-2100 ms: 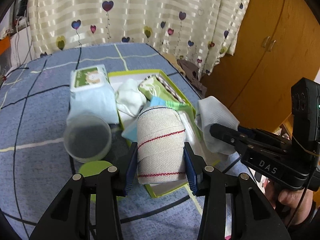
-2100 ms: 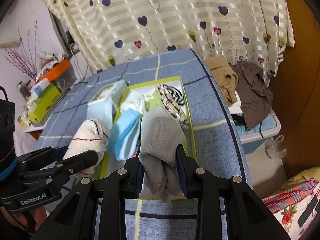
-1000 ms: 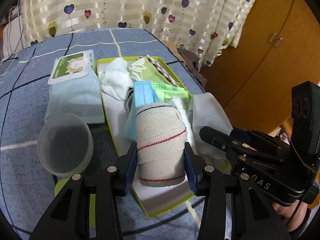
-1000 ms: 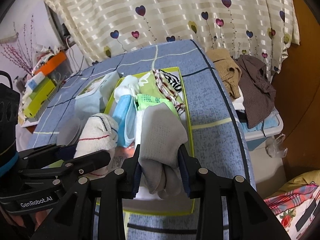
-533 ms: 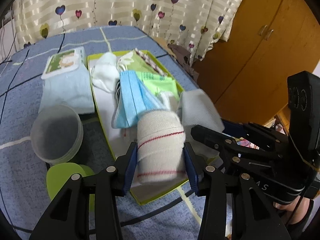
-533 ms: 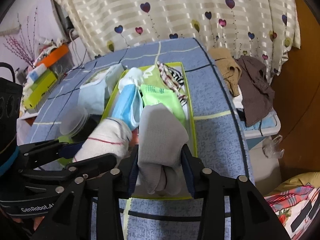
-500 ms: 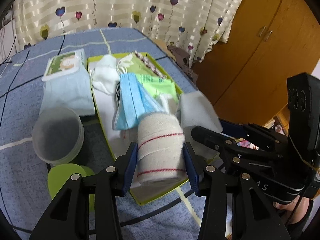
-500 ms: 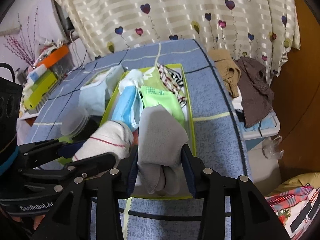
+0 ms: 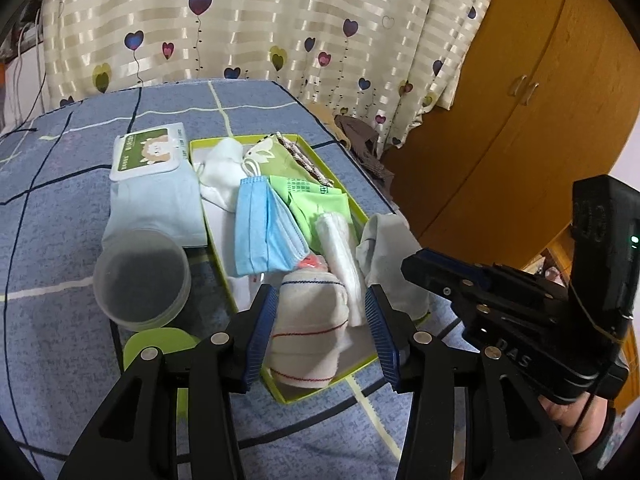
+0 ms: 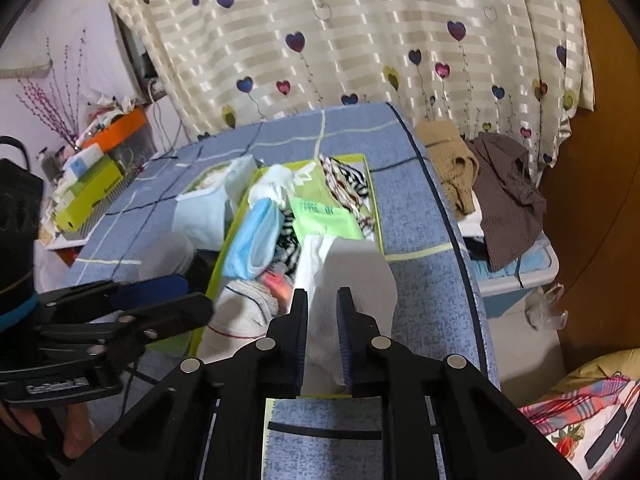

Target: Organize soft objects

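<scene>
We are setting the rolled bandage down: half a second ago it was pinched upright between the left pads, and now it is lying tipped over in the near end of the green box, so that item looks placed. The left gripper is standing wide around it, pads apart from the cloth. The right gripper is closing narrow on the pale grey sock, which is hanging over the box's near right corner.
</scene>
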Demonstrator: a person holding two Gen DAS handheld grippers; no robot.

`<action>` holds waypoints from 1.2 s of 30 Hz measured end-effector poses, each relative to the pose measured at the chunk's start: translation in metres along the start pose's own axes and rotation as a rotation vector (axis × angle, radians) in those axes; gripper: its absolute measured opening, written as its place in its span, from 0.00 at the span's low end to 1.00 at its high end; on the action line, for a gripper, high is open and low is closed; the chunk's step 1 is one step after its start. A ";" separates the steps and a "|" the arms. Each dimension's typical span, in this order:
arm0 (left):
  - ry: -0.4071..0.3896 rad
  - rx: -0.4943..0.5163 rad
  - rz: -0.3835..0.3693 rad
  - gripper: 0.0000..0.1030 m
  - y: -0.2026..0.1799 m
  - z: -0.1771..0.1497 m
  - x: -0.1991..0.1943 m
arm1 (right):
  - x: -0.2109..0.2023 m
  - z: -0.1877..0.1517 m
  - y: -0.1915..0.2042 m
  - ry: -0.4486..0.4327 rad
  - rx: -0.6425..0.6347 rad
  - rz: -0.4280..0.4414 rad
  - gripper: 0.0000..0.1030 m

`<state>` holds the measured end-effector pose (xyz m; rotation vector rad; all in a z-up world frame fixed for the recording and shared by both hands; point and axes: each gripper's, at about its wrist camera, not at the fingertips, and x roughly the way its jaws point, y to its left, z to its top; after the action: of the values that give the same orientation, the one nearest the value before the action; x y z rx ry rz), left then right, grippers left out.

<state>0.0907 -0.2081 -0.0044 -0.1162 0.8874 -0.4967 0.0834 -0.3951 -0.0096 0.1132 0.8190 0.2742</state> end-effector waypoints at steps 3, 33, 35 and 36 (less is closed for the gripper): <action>-0.002 0.000 0.007 0.46 0.000 -0.001 -0.002 | 0.008 -0.001 -0.004 0.016 0.014 0.011 0.13; -0.099 0.030 0.095 0.46 0.016 -0.025 -0.068 | -0.051 -0.016 0.076 -0.030 -0.098 -0.034 0.44; -0.098 0.029 0.094 0.46 0.016 -0.027 -0.069 | -0.053 -0.017 0.078 -0.030 -0.099 -0.041 0.44; -0.097 0.027 0.094 0.46 0.017 -0.028 -0.070 | -0.053 -0.018 0.079 -0.028 -0.099 -0.044 0.44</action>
<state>0.0385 -0.1577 0.0230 -0.0729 0.7869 -0.4119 0.0198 -0.3344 0.0318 0.0065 0.7774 0.2705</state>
